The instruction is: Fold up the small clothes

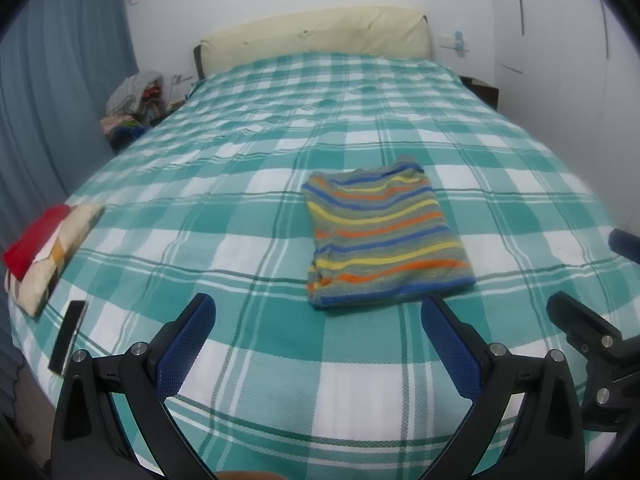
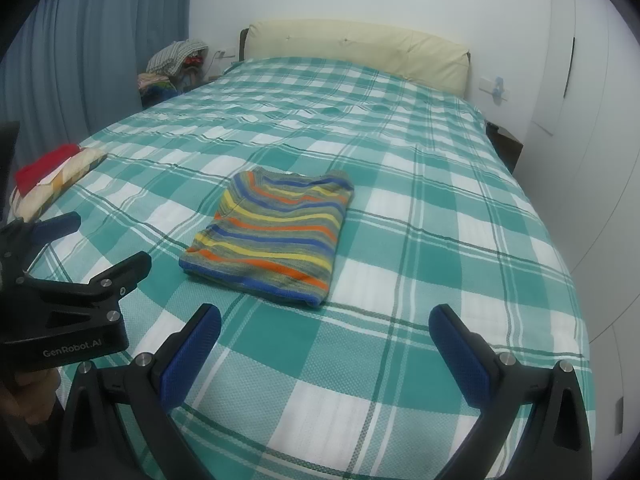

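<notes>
The striped garment [image 1: 386, 236] lies folded into a compact rectangle on the bed [image 1: 248, 208], near its middle. The left hand-held gripper [image 1: 318, 320] and the right hand-held gripper [image 2: 325, 330] hover short of its near edge, jaws spread wide, holding nothing. The fold appears complete. To move the garment to the folded stack [image 1: 44, 252] at the bed's left edge, pinch all layers at the near corners and lift evenly to prevent unfolding.
</notes>
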